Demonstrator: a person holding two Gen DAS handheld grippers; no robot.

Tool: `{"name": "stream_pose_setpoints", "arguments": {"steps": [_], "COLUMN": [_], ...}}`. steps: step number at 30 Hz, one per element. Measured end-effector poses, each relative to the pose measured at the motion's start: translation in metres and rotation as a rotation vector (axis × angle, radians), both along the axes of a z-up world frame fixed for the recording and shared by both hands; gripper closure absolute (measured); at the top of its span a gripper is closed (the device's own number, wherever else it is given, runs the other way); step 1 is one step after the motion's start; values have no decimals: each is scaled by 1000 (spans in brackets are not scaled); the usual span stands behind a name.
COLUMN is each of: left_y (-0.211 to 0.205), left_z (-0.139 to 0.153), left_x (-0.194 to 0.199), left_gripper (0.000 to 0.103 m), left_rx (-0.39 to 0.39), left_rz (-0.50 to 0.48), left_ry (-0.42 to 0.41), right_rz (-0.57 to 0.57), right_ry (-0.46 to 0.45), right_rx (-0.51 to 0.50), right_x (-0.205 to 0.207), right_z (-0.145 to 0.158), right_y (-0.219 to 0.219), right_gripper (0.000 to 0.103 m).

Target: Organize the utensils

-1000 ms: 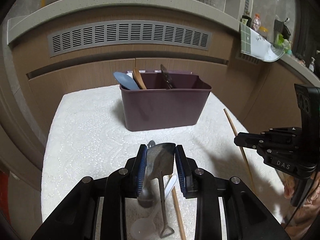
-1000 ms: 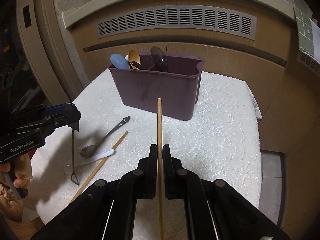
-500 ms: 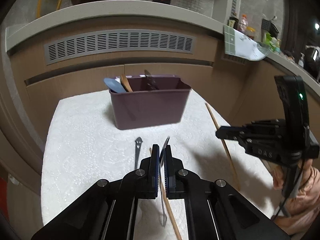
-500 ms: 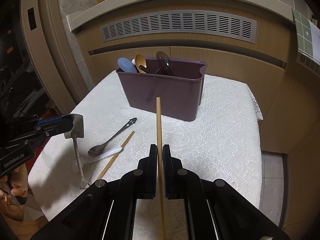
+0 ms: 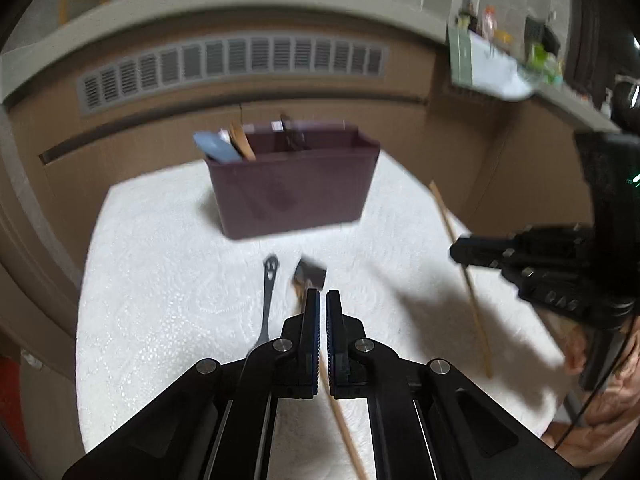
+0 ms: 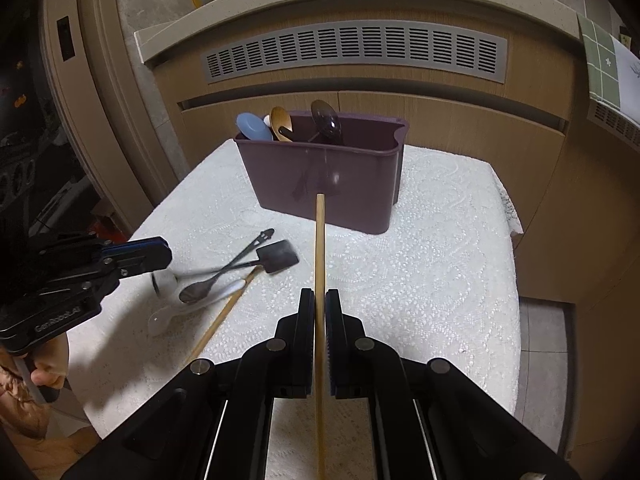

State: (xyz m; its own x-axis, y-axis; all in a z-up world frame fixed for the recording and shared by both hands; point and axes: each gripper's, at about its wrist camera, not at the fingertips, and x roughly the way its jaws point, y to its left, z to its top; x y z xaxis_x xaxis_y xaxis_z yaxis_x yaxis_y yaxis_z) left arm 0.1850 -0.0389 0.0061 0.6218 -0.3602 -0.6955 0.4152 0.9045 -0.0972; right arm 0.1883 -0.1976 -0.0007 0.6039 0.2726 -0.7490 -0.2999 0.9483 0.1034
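Observation:
The maroon utensil bin [image 6: 328, 184] [image 5: 292, 196] stands at the back of the white cloth with several utensils in it. My right gripper [image 6: 319, 294] [image 5: 456, 250] is shut on a wooden chopstick [image 6: 320, 248] that points toward the bin. My left gripper [image 5: 323, 296] [image 6: 166, 254] is shut with nothing between its pads. The small metal spatula [image 6: 278, 256] [image 5: 310, 274], blurred, lies just ahead of it across a dark metal spoon [image 6: 224, 276] [image 5: 269, 296]. A second chopstick [image 6: 224, 316] [image 5: 340, 416] and a white spoon [image 6: 172, 312] lie there too.
The cloth-covered table [image 6: 440, 260] ends close on the right and front. Behind it runs a wooden cabinet front with a grey vent grille [image 6: 356, 50]. A person's hand [image 6: 44, 376] holds the left gripper at the table's left edge.
The left gripper closed on the spatula and lifted it. The spatula is now out of the jaws and lies on the cloth, blurred. The right gripper kept still with its chopstick.

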Motion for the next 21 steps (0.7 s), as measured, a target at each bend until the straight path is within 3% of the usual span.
{"name": "stream_pose_setpoints", "arguments": {"steps": [4,5,6,8,11,17,20,21], "left_y": [-19,-24,-28,-39,-50,-68,-69,-68], "left_z": [-21,-27,-32,-44,-55,-76,-77,-76], "left_x": [25,31,36,50,70,101,101,99], "left_gripper": [93,83,66,48,47,48,67,68], "left_rx": [66,81,97,145,201,230,208,206], "left_rz": [-24,-31,-36,-36,-31,-47,-61,-54], "left_ry": [88,102,113,123,134,187,168,166], "right_rz": [-22,-27,-31,-33,-32,-25,-22,-23], "right_ry": [19,22,23,23,30,40,46,47], "right_rx": [8,12,13,16,28,53,52,50], "right_x": [2,3,3,4,6,9,10,10], "right_z": [-7,-9,-10,-12,-14,-16,-17,-16], "right_y": [-5,-7,-8,-10,-13,-12,-11,-11], "right_gripper": [97,97,97,97,97,97,97,97]}}
